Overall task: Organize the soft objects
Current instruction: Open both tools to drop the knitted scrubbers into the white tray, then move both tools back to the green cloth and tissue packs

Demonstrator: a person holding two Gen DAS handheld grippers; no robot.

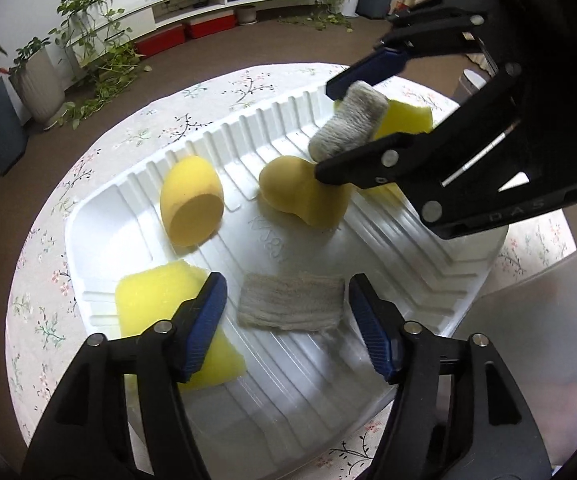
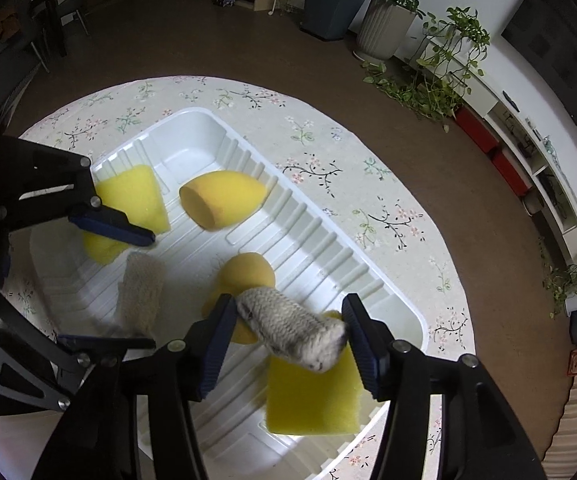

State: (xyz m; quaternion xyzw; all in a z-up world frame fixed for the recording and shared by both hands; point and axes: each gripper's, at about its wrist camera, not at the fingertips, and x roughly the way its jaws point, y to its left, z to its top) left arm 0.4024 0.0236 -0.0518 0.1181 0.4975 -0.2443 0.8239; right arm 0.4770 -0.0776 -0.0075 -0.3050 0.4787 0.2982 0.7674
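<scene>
Grey knitted roll [image 2: 292,334] sits crosswise between my right gripper [image 2: 288,344] fingers, above the white tray [image 1: 100,216]. Both pads look to touch its ends, so I judge it grasped, lightly; the near end is blurred. In the left view the same roll [image 1: 348,126] hangs between the right fingers over the far end of the tray.

My left gripper [image 1: 288,316] is spread wide and holds nothing. It hovers low over the flat grey cloth pad [image 1: 292,304], one finger either side, not touching it as far as I can tell.

Step in hand, as I read it: lifting out or placing the grey roll with the right while the left lines up on the flat pad. Next move for the left calls for a drop onto the pad and a close across its short width; it lies flat on a ribbed floor, so the pads must get under or pinch an edge. Soft stuff, little force needed.

Count, all in the tray:
- yellow egg-shaped sponges: two [image 1: 192,204] [image 1: 300,188]
- yellow flat sponges: two [image 1: 156,304] [image 2: 314,396]
- grey knitted pieces: two, one rolled, one flat

Tray rests on a flowered tablecloth [image 2: 328,168].
</scene>
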